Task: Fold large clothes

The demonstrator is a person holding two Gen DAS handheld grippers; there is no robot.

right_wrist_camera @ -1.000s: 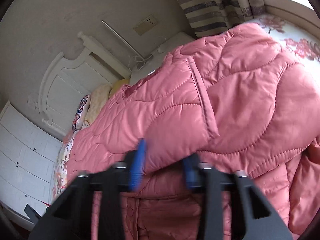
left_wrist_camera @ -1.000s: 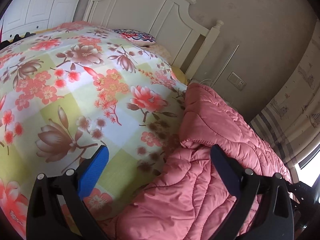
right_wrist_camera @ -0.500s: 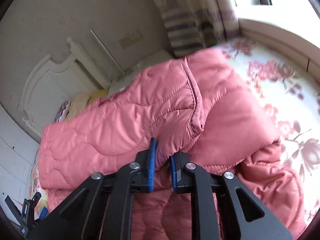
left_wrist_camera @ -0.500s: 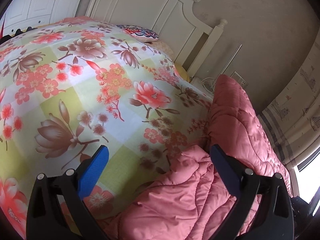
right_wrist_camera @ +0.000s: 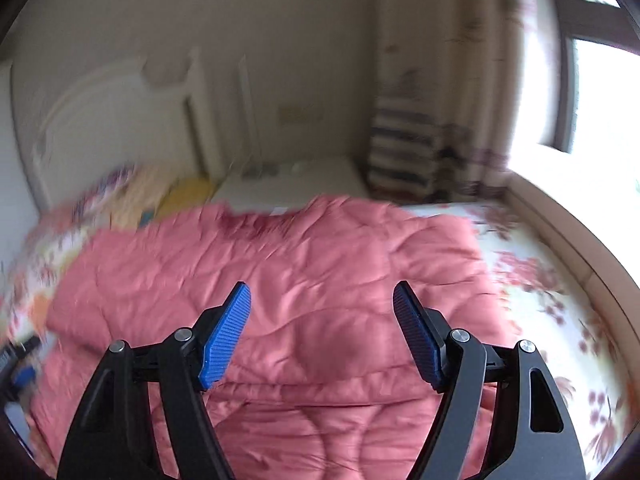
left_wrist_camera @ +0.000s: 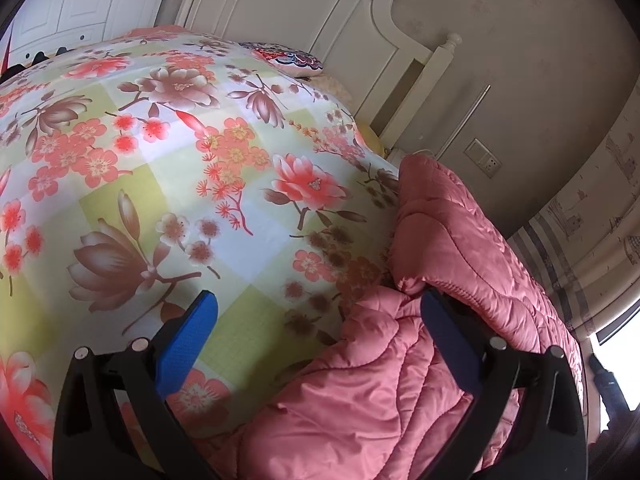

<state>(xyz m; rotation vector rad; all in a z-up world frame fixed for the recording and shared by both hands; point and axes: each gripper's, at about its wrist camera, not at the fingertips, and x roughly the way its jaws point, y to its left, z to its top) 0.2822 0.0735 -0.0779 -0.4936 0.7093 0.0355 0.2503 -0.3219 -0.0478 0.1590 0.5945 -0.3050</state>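
Fingers with blue pads (right_wrist_camera: 226, 332) on the right gripper (right_wrist_camera: 322, 332) are spread wide apart and hold nothing. They hang over the pink quilted coat (right_wrist_camera: 280, 300), which lies in a folded heap on the flowered bedspread (right_wrist_camera: 560, 320). This view is blurry, so small things are hard to make out.

The left gripper (left_wrist_camera: 320, 336) is wide apart too, with nothing between its fingers. One blue pad (left_wrist_camera: 188, 344) sits over the flowered bedspread (left_wrist_camera: 160, 160). The other pad is over the pink quilted coat (left_wrist_camera: 440, 260), and I cannot tell if it touches the cloth. The coat lies bunched along the edge of the bed nearest the striped curtain (left_wrist_camera: 560, 248).

Farther off, a patterned pillow (left_wrist_camera: 288, 58) rests by the white headboard (left_wrist_camera: 320, 12). A wall socket (left_wrist_camera: 482, 158) is on the beige wall beside the bed. A bright window (right_wrist_camera: 580, 92) shows in the right view.
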